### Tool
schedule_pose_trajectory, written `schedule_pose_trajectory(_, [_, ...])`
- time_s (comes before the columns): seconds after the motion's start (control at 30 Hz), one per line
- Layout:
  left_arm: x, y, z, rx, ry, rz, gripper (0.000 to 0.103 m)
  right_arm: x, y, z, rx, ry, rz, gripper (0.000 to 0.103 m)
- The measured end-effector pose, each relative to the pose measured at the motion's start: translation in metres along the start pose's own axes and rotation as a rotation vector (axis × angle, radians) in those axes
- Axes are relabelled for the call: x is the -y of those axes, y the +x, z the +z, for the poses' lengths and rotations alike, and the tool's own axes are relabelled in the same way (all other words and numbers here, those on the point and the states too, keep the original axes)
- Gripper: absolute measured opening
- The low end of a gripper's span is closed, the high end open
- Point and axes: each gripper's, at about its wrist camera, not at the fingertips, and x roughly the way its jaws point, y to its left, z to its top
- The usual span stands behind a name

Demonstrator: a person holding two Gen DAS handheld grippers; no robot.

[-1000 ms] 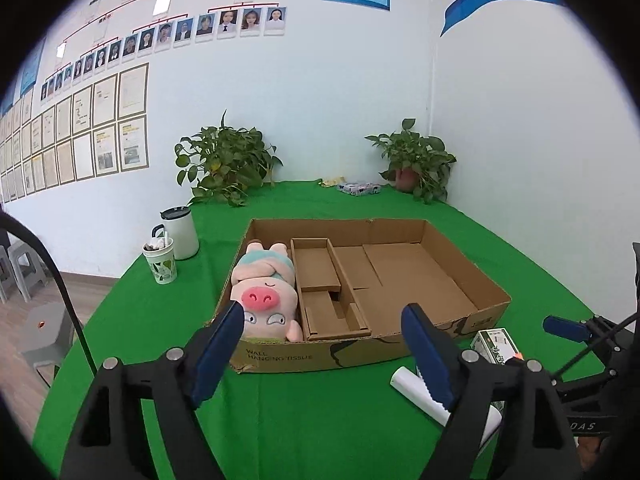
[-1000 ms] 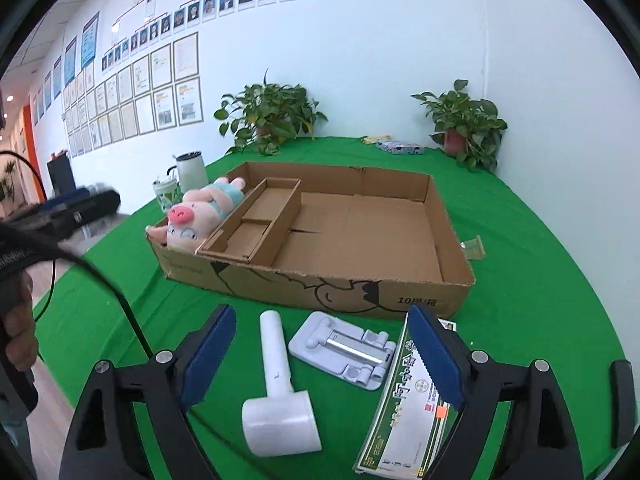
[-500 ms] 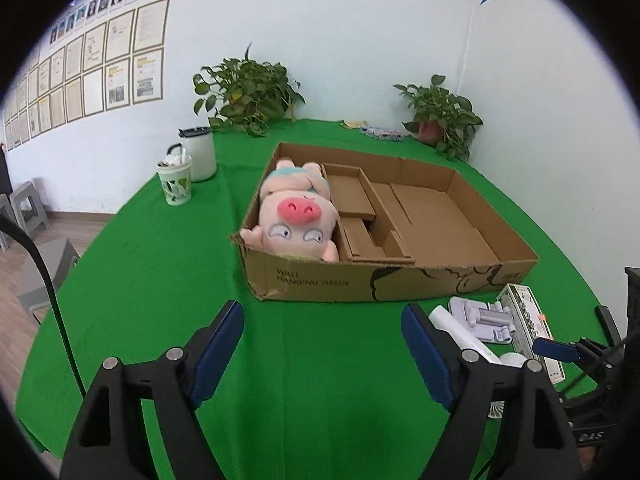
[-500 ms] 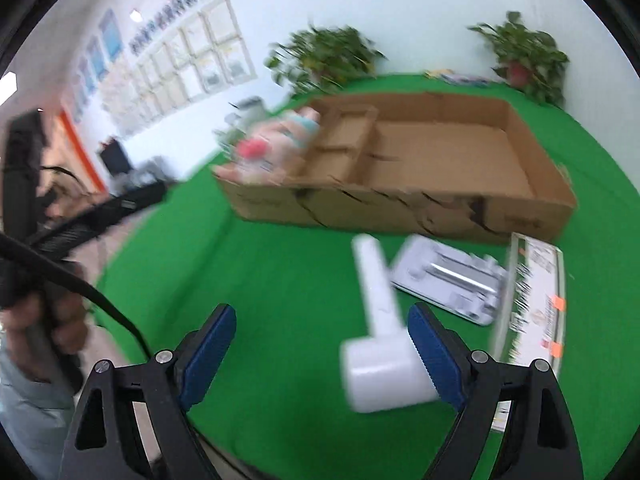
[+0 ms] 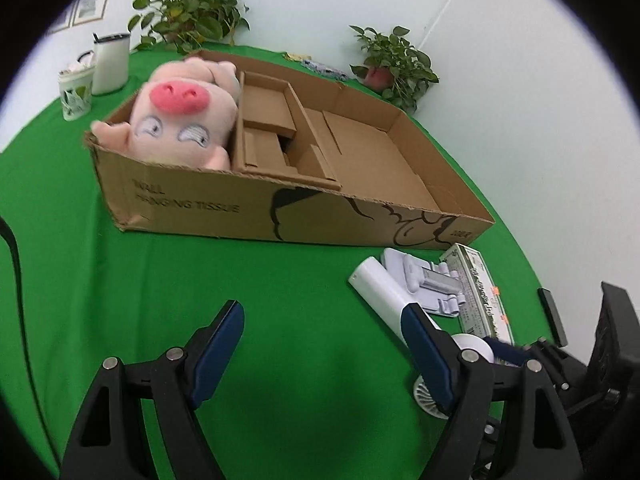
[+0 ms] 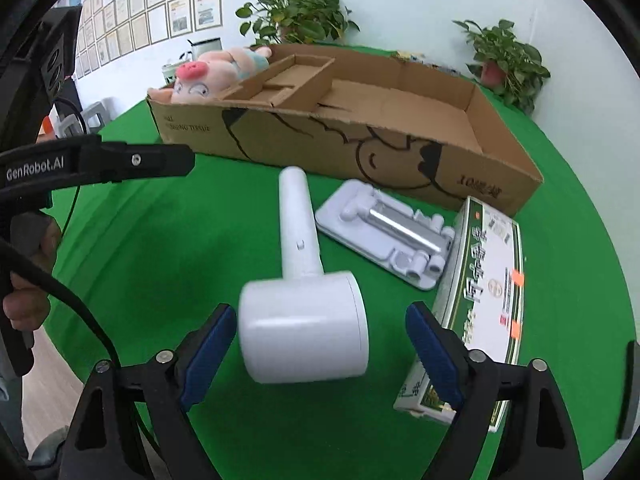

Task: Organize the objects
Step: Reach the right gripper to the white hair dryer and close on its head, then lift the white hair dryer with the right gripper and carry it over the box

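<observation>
Left wrist view: left hand-held gripper (image 5: 322, 344) released, empty, above bare green desk (image 5: 120, 280). Cardboard box (image 5: 280, 216) ahead, plush pig (image 5: 180, 120) in its left end.

Right wrist view: right hand-held gripper (image 6: 316, 344) closing around white handheld fan (image 6: 304, 320), pads not yet touching. Phone stand (image 6: 384, 232) and green carton (image 6: 484, 288) beside fan, near box.
</observation>
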Motion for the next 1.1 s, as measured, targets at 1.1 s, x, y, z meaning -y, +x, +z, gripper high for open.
schedule_pose_trajectory(1.1, [0.028,0.043,-0.036,-0.265,-0.125,-0.244,0.055,-0.045,-0.003,-0.035,-0.063,0.089,0.152,0.058])
